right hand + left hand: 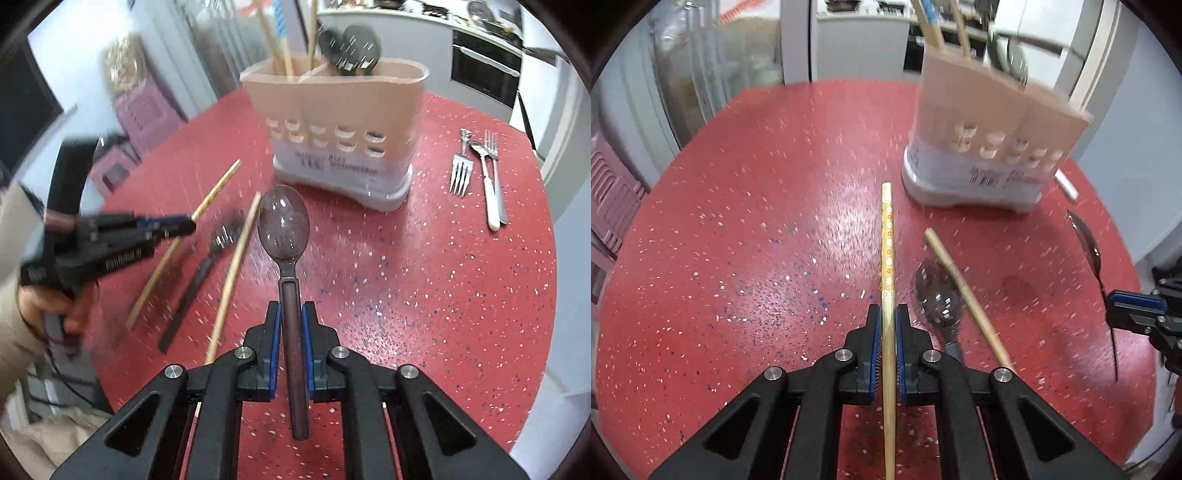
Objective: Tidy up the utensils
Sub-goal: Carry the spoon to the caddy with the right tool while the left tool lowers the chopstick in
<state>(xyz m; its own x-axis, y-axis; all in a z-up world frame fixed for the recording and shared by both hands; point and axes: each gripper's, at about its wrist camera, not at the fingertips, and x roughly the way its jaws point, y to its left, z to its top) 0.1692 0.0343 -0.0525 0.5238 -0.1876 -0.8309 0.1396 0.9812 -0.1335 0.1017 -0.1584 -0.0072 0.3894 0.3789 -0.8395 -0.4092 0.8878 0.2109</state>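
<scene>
While the patterned chopstick (887,236) is clamped lengthwise in the left gripper (887,314), the spoon (284,225) is pinched by its handle in the right gripper (291,314), both aimed at the holder (332,122) ahead.

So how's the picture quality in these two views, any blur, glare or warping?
Left wrist view: the utensil holder is motion-smeared, the held chopstick stays sharp, and glare whitens the red table beside it. Right wrist view: the left gripper and hand are blurred, the held spoon is crisp. Both views bend at the fisheye edges.
</scene>
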